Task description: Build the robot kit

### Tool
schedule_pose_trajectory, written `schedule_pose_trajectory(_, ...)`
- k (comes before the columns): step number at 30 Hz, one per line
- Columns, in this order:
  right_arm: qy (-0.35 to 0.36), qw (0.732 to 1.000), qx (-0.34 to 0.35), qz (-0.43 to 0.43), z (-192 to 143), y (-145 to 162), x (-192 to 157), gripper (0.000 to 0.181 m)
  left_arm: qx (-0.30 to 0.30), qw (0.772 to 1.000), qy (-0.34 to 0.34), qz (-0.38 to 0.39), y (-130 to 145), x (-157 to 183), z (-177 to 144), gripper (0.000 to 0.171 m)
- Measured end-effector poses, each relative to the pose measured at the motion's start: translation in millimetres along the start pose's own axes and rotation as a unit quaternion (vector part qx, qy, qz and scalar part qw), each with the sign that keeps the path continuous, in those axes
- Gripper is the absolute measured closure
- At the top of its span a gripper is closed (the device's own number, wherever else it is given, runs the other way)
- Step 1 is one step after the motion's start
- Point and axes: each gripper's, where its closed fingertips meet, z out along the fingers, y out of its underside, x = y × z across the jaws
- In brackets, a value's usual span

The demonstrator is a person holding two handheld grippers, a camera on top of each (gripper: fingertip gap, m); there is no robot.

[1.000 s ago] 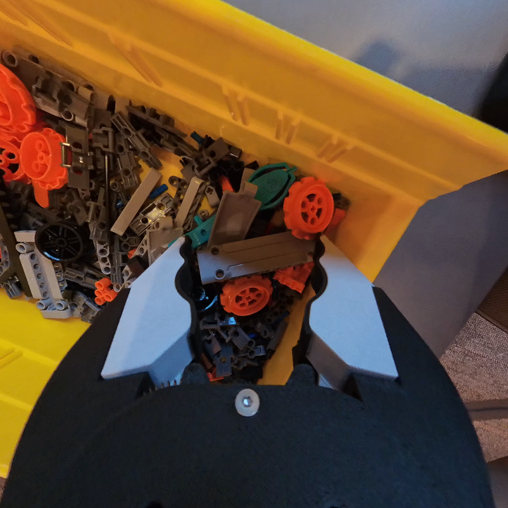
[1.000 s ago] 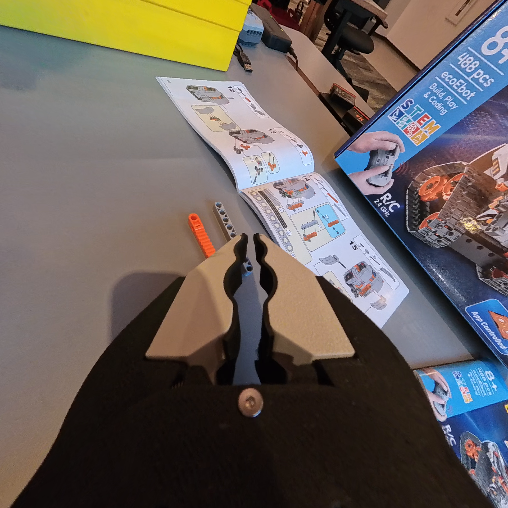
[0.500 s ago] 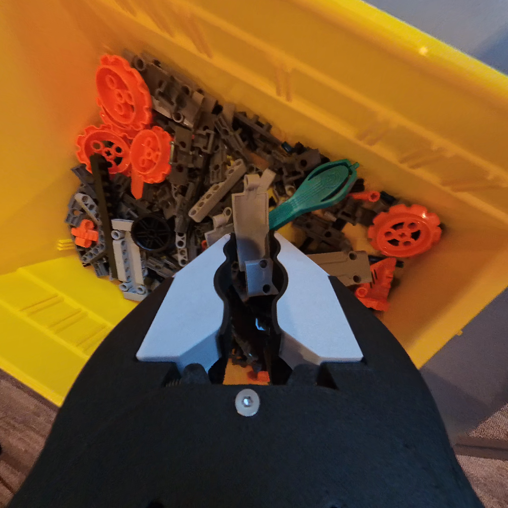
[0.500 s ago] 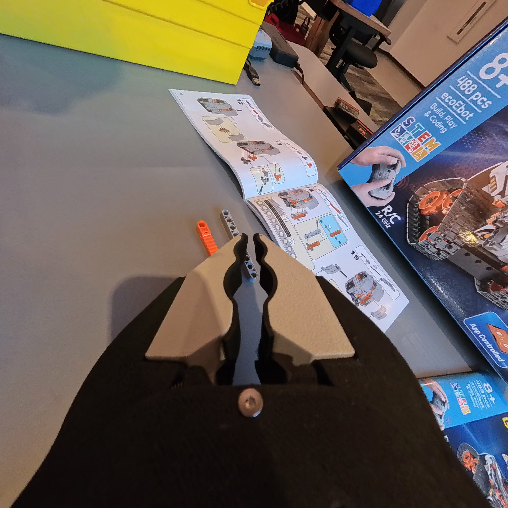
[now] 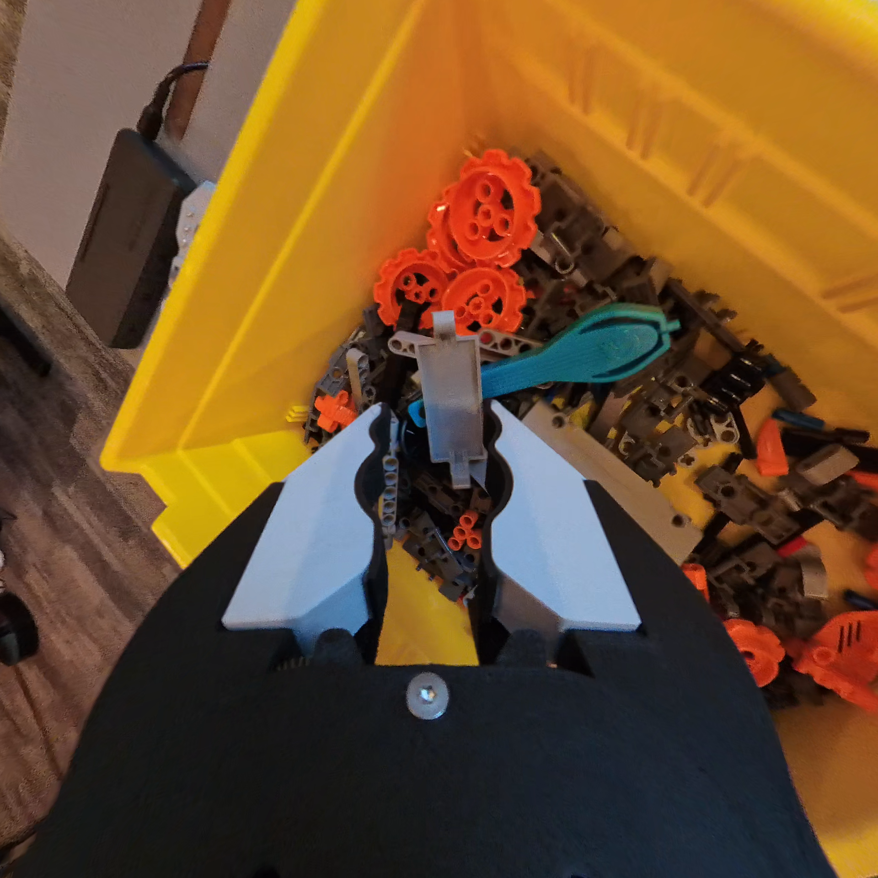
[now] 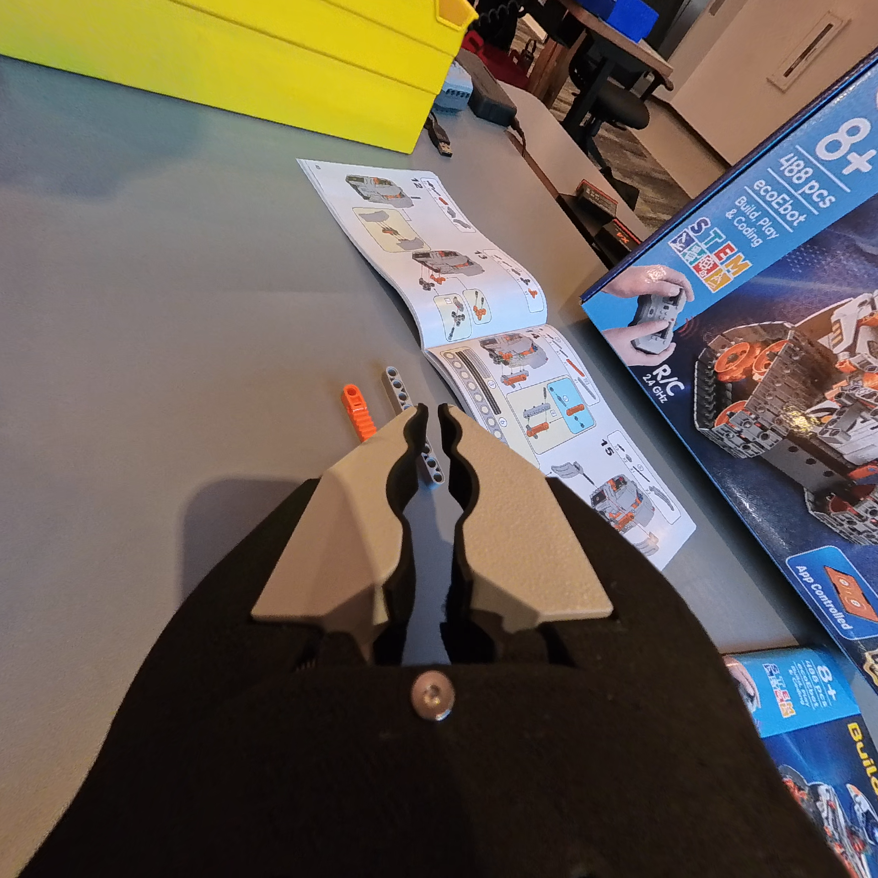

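In the left wrist view, my left gripper (image 5: 434, 413) is above a yellow bin (image 5: 332, 190) and shut on a flat grey panel piece (image 5: 449, 394), which stands up between the tips above the pile. Below it lie several dark grey parts, orange gear wheels (image 5: 484, 214) and a teal spoon-shaped tool (image 5: 594, 351). In the right wrist view, my right gripper (image 6: 430, 408) is empty, its jaws nearly together. It hovers over the grey table (image 6: 142, 285), above a grey holed beam (image 6: 396, 385). An orange ribbed piece (image 6: 358, 413) lies to the beam's left.
An open instruction booklet (image 6: 475, 294) lies right of the beam. A large blue kit box (image 6: 760, 332) stands at the right, with a smaller box (image 6: 807, 712) near it. The yellow bin (image 6: 237, 62) sits at the table's far side. A black power adapter (image 5: 128, 237) lies outside the bin. The gap from one gripper's tips to the other's is roughly 40 cm. The black power adapter (image 5: 128, 237) is about 20 cm from my left fingertips and 55 cm from my right.
My left gripper closed on the grey panel and lifted it from the pile while swinging towards the bin's left corner. My right gripper stayed shut and drifted slightly over the beam.
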Motion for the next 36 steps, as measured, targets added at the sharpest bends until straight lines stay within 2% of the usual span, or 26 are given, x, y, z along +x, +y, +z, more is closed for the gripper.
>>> schedule_pose_trajectory(5,-0.002,1.0,0.004,-0.006,-1.1,-2.7,-1.6,0.178,0.047,0.997,0.018,-0.055,-3.5,2.0,-21.9,0.126)
schedule_pose_trajectory(11,-0.01,1.0,0.001,-0.012,-0.2,-3.2,-5.5,0.178,0.059,0.991,0.09,-0.082,15.5,36.7,-57.0,0.125)
schedule_pose_trajectory(13,-0.01,1.0,0.0,-0.016,-0.3,-3.7,-6.4,0.178,0.068,0.993,0.061,-0.078,21.8,35.6,-64.4,0.118)
schedule_pose_trajectory(17,-0.011,1.0,-0.002,-0.022,-0.3,-4.1,-7.3,0.178,0.054,0.992,0.071,-0.085,41.7,49.5,-75.0,0.115)
schedule_pose_trajectory(21,-0.013,1.0,0.003,-0.024,-1.4,-6.2,-9.0,0.178,0.016,0.993,0.074,-0.09,64.8,58.2,-77.1,0.116)
schedule_pose_trajectory(24,-0.013,1.0,0.001,-0.023,-0.3,-5.4,-8.1,0.178,0.0,0.993,0.097,-0.071,71.2,74.3,-75.4,0.12)
schedule_pose_trajectory(28,-0.009,1.0,-0.002,-0.014,0.6,-2.5,-5.3,0.178,-0.021,0.991,0.127,-0.021,73.4,96.7,-67.0,0.114)
schedule_pose_trajectory(33,-0.005,1.0,-0.008,0.001,2.2,3.0,-1.3,0.178,-0.054,0.993,0.1,0.031,77.1,99.3,-47.5,0.105)
schedule_pose_trajectory(36,-0.004,1.0,-0.009,0.008,3.2,5.0,-0.3,0.178,-0.081,0.993,0.069,0.05,83.7,91.1,-37.4,0.114)
